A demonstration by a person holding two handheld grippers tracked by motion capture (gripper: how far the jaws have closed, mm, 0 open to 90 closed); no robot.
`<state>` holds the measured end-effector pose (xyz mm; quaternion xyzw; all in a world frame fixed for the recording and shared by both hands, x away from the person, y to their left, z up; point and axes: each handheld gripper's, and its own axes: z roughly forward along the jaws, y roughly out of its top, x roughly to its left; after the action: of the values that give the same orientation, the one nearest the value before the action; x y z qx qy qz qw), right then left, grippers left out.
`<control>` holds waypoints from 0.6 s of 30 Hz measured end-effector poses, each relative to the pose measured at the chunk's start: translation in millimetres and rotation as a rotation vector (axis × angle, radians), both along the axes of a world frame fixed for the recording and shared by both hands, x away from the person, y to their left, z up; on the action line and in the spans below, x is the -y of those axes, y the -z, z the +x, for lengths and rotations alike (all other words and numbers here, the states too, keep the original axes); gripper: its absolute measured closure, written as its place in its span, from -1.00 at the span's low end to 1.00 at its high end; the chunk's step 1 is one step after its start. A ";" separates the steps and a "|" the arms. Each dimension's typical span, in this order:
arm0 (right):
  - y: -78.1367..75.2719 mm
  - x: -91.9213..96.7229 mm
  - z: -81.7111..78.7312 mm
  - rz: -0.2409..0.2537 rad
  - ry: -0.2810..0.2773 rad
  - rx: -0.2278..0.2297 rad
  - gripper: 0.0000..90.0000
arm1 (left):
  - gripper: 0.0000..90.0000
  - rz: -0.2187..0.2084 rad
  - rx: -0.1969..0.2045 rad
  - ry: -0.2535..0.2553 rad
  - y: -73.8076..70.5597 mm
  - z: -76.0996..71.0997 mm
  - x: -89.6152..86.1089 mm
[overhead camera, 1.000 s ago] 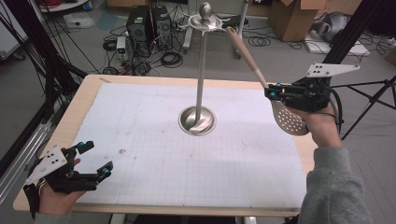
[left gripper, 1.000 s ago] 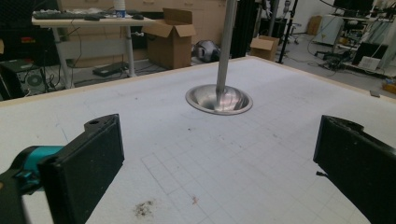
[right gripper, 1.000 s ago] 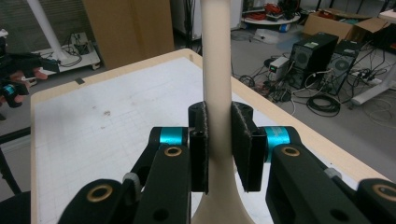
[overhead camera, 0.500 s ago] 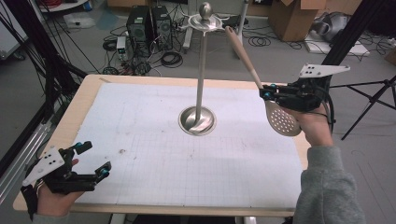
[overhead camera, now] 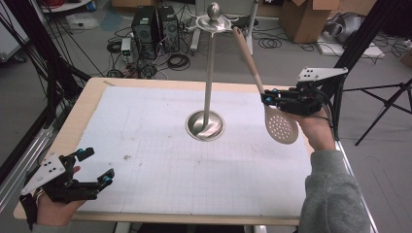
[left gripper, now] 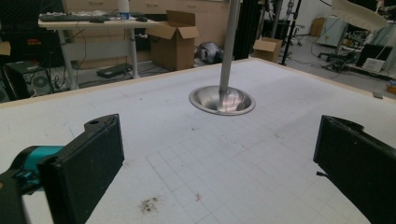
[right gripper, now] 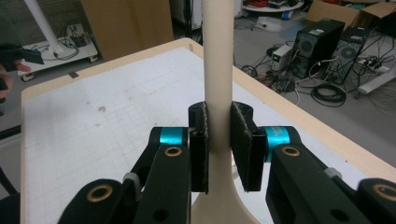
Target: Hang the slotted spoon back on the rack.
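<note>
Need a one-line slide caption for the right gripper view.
Right gripper clamps the beige slotted spoon's handle above the gridded table mat.

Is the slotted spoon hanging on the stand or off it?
Off it: the right tongs grip the slotted spoon by its handle, which tilts toward the stand top without touching.

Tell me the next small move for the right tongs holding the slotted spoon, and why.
Probably lift and tip the slotted spoon so its handle end nears the stand's top disc. The right tongs grip the handle near the bowl, the handle tip sits just beside and below that disc, and the left tongs rest open, apart.
</note>
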<state>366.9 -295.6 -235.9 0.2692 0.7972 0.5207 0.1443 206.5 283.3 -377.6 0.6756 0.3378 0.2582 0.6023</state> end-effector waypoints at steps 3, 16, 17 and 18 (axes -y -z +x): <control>1.6 -4.4 2.0 -0.003 0.005 -0.005 0.74 | -0.95 -0.004 -0.001 0.000 -0.3 -0.7 -0.3; 12.0 -20.8 9.9 -0.010 0.007 -0.020 0.75 | -0.95 0.003 0.001 -0.004 -0.7 -2.9 -1.5; 12.5 -21.9 10.5 -0.012 0.008 -0.018 0.74 | -0.95 0.002 0.000 -0.004 -0.6 -3.0 -1.6; 12.9 -22.8 11.3 -0.010 0.008 -0.014 0.75 | -0.95 0.001 -0.001 -0.004 -0.5 -3.2 -1.4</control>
<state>378.2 -272.7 -248.9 0.2754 0.7998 0.5142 0.1421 203.3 284.7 -377.0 0.6756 0.3394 0.2591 0.6011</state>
